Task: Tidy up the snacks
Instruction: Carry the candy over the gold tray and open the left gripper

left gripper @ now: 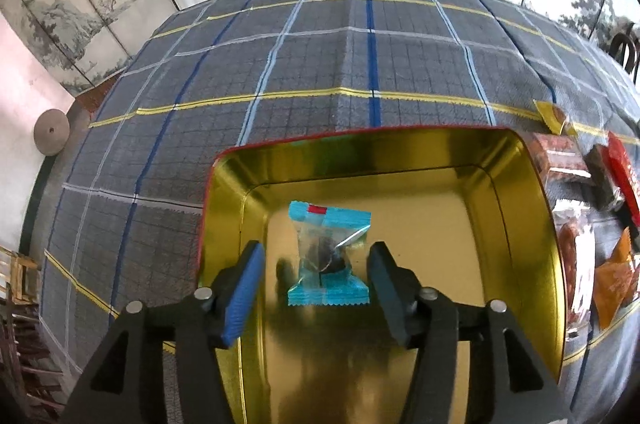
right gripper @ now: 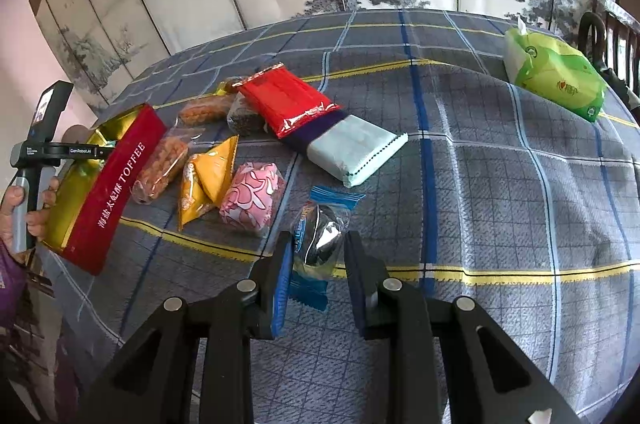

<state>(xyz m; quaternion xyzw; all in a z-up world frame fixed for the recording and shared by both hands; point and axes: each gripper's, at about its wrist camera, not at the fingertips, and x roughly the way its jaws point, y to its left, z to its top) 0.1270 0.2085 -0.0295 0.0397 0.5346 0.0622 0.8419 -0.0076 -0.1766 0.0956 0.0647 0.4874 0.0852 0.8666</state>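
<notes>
Left claw [left gripper: 316,288]: jaws wide apart, holding nothing. It hangs over the open tin [left gripper: 516,160]. A teal packet [left gripper: 326,256] lies flat on the tin floor between the two pads, clear gaps on both sides, no contact seen. Packet's long axis runs 12 to 6, in line with the claw.

Right claw [right gripper: 318,264]: jaws set close about a blue packet [right gripper: 320,236], pads at its two sides. Left pad looks to touch the wrapper; contact on the right pad is hard to confirm. Judged a light grip or about to grip. Cannot tell whether the packet is lifted off the desk [right gripper: 500,204] or resting on it. Long axis roughly 12 to 6, tipped slightly toward 1.

Key relation: in the right wrist view the tin, red wall marked TOFFEE, sits at 9 to 10 o'clock from the right claw, with the loose snacks between. The blue packet would have to travel leftward over the pink packet [right gripper: 252,200] and orange packet [right gripper: 208,180]. The left claw is already at the tin; the right is nearer the remaining pile.

Hidden or unclear:
- Near part of the tin is covered by the left claw's body.
- Snacks at the right edge of the left wrist view are warped and cut off.
- Blue packet's lower end sits behind the left pad.
</notes>
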